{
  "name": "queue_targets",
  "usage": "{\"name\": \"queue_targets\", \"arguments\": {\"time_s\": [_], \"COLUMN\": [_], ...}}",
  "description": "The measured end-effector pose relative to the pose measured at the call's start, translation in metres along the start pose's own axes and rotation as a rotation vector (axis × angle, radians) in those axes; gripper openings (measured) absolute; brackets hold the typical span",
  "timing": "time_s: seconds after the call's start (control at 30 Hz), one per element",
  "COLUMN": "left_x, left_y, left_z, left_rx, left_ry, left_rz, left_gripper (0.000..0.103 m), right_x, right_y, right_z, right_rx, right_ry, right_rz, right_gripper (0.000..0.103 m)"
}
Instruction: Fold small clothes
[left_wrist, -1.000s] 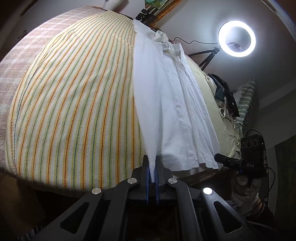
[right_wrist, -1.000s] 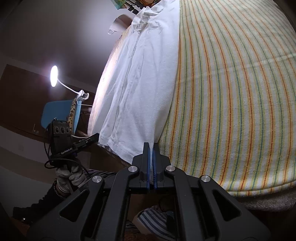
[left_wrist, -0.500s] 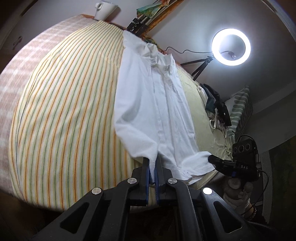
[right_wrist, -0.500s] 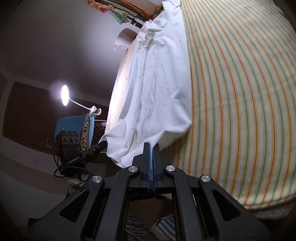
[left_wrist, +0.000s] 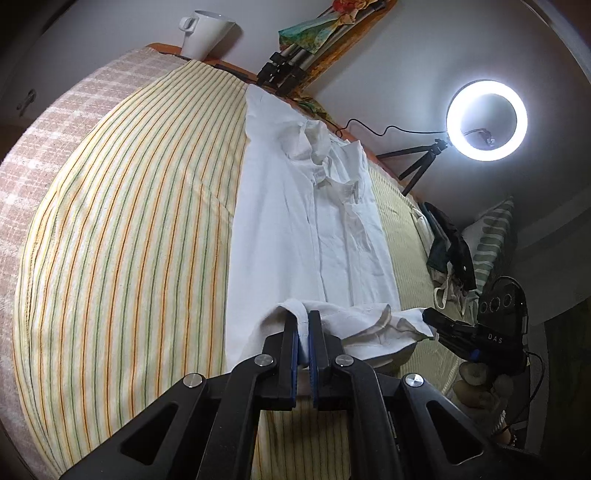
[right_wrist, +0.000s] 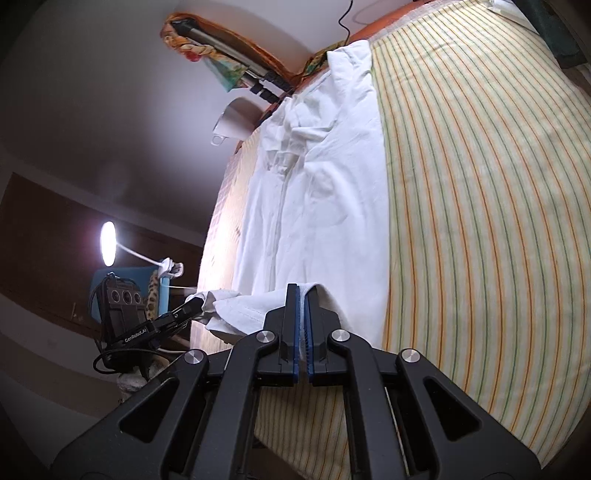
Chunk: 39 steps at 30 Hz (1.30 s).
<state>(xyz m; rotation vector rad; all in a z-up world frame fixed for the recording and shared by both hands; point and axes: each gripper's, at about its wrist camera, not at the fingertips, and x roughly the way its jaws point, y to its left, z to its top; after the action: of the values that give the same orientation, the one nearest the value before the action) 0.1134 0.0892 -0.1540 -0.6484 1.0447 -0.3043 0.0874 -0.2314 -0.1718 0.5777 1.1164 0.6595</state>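
A white collared shirt (left_wrist: 295, 221) lies lengthwise on the striped bed cover (left_wrist: 129, 240), collar at the far end; it also shows in the right wrist view (right_wrist: 317, 206). My left gripper (left_wrist: 303, 317) is shut on one corner of the shirt's bottom hem, lifted above the shirt body. My right gripper (right_wrist: 303, 291) is shut on the other hem corner. The hem hangs bunched between the two grippers. The right gripper shows in the left wrist view (left_wrist: 436, 321), and the left gripper in the right wrist view (right_wrist: 192, 306).
A white mug (left_wrist: 207, 31) stands on the headboard ledge beyond the collar. A ring light on a tripod (left_wrist: 485, 120) and a pile of dark clothes (left_wrist: 450, 251) are at the right. A desk lamp (right_wrist: 109, 243) and blue chair stand beside the bed.
Both grippers have carried the hem up and forward over the bed, toward the collar. The lower part of the shirt has lifted and bunched.
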Motion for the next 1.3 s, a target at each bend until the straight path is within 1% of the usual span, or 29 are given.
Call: {"name": "queue_targets", "arguments": {"time_s": [0.13, 0.3, 0.37, 0.4, 0.43, 0.47, 0.53, 0.6, 0.67, 0.7, 0.73, 0.8, 0.83, 0.9, 1.0, 1.07, 1.13, 1.3], "left_x": [0.013, 0.022, 0.024, 0.022, 0.020, 0.015, 0.004, -0.006, -0.012, -0.012, -0.012, -0.007, -0.001, 0.010, 0.020, 0.025, 0.029, 0.041], "left_y": [0.008, 0.012, 0.010, 0.007, 0.005, 0.003, 0.001, -0.004, -0.008, -0.010, -0.013, -0.016, -0.017, -0.018, -0.016, -0.015, -0.015, -0.018], "left_z": [0.010, 0.016, 0.016, 0.016, 0.017, 0.016, 0.015, 0.012, 0.004, 0.000, -0.006, -0.016, -0.020, -0.025, -0.023, -0.019, -0.013, 0.000], "left_rx": [-0.011, -0.016, 0.010, 0.029, 0.045, 0.059, 0.079, 0.117, 0.158, 0.179, 0.200, 0.233, 0.248, 0.268, 0.272, 0.269, 0.271, 0.277], "left_ry": [0.011, 0.013, 0.005, -0.004, -0.017, -0.033, -0.059, -0.078, -0.071, -0.057, -0.043, -0.017, 0.003, 0.035, 0.054, 0.057, 0.061, 0.056], "left_rz": [0.017, 0.033, 0.050, 0.058, 0.066, 0.074, 0.081, 0.096, 0.097, 0.094, 0.097, 0.114, 0.123, 0.148, 0.165, 0.172, 0.176, 0.192], "left_gripper": [0.001, 0.002, 0.012, 0.019, 0.026, 0.028, 0.029, 0.029, 0.029, 0.028, 0.027, 0.025, 0.024, 0.023, 0.023, 0.023, 0.023, 0.023], "right_x": [0.015, 0.024, 0.027, 0.027, 0.027, 0.023, 0.010, -0.002, -0.013, -0.015, -0.015, -0.010, -0.005, 0.008, 0.025, 0.033, 0.040, 0.050], "right_y": [-0.010, -0.022, -0.024, -0.023, -0.021, -0.019, -0.015, -0.011, -0.005, 0.000, 0.004, 0.012, 0.015, 0.017, 0.018, 0.018, 0.018, 0.023], "right_z": [0.010, 0.019, 0.022, 0.023, 0.025, 0.026, 0.025, 0.024, 0.019, 0.015, 0.012, 0.001, -0.004, -0.014, -0.021, -0.022, -0.019, -0.008], "right_rx": [0.036, 0.059, 0.062, 0.058, 0.045, 0.021, -0.010, -0.029, -0.069, -0.098, -0.124, -0.184, -0.212, -0.261, -0.325, -0.355, -0.375, -0.384], "right_ry": [0.011, 0.012, 0.015, 0.019, 0.024, 0.020, -0.015, -0.038, -0.045, -0.035, -0.020, 0.018, 0.050, 0.102, 0.161, 0.176, 0.179, 0.169], "right_rz": [-0.039, -0.057, -0.064, -0.063, -0.070, -0.089, -0.098, -0.093, -0.077, -0.073, -0.075, -0.085, -0.097, -0.132, -0.187, -0.207, -0.216, -0.204], "right_gripper": [0.004, 0.004, 0.004, 0.004, 0.011, 0.024, 0.037, 0.037, 0.037, 0.037, 0.037, 0.031, 0.026, 0.024, 0.022, 0.022, 0.022, 0.022]}}
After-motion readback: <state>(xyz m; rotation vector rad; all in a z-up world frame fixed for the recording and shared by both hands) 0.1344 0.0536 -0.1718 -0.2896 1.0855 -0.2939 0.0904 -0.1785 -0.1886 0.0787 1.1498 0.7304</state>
